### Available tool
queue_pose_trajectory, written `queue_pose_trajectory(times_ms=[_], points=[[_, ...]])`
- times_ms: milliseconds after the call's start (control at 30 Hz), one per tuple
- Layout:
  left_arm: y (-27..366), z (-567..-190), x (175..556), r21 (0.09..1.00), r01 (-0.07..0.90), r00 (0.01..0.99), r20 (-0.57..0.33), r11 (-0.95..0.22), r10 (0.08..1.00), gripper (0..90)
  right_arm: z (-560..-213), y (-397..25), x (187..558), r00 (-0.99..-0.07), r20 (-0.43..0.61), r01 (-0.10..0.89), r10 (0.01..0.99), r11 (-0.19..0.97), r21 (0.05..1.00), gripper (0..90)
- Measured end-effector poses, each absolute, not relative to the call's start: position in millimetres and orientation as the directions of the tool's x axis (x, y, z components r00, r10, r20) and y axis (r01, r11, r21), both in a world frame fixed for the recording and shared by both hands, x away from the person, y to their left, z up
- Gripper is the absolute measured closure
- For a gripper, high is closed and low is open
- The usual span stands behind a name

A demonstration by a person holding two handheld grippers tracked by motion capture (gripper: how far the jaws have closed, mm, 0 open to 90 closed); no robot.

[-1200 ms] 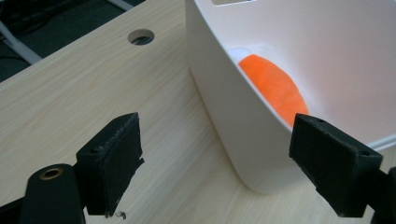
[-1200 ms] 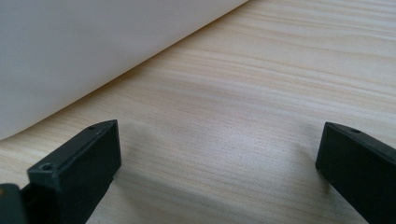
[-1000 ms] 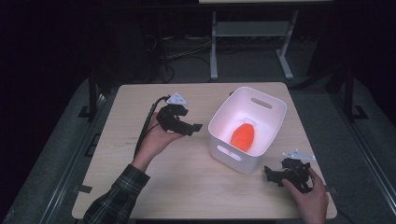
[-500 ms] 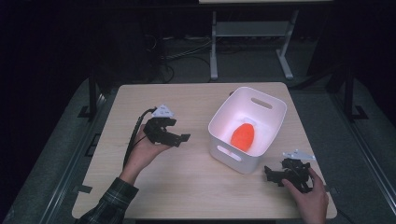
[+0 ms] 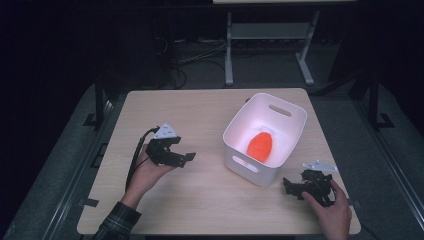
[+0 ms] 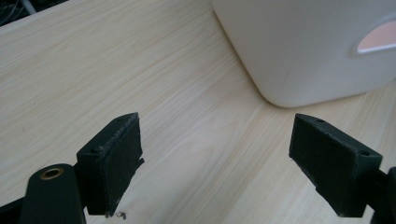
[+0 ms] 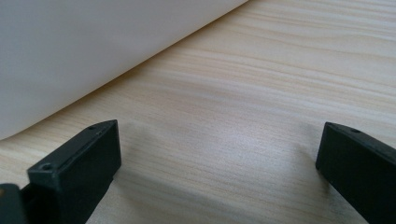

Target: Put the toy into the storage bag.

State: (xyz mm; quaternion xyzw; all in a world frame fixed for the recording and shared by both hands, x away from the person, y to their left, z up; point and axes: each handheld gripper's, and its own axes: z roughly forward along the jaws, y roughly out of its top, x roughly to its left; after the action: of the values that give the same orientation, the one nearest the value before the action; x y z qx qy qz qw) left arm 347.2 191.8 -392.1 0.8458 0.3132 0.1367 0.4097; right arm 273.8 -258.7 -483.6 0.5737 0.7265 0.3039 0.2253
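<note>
Both your tongs are spread wide and grasp nothing: the left tongs [image 5: 186, 157] hover over the pale wooden worktop [image 5: 200, 115], the right tongs [image 5: 289, 186] rest beside the white plastic bin [image 5: 287, 127]. Swing either carelessly and you could knock that bin askew. Count: one bin, and one orange oval object [image 5: 260, 145] lying inside it.

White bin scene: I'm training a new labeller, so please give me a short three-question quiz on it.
1. True or false: the orange object lies inside the white bin.
2. How do the left tool jaws stand? A wide apart, B clamped on something.
3. Fill in: the right tool rests on the wooden ___.

Key: 1 true; 2 A; 3 table.
</note>
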Motion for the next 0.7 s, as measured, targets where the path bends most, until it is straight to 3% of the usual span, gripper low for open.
queue_pose_trajectory(times_ms=[700], points=[[222.7,-434.0,312.1,0.775,0.418,0.739,0.014,-0.475,0.674,16.4,-483.5,-258.4,273.6,-0.238,0.024,0.699,0.971,0.154,0.699,0.0]])
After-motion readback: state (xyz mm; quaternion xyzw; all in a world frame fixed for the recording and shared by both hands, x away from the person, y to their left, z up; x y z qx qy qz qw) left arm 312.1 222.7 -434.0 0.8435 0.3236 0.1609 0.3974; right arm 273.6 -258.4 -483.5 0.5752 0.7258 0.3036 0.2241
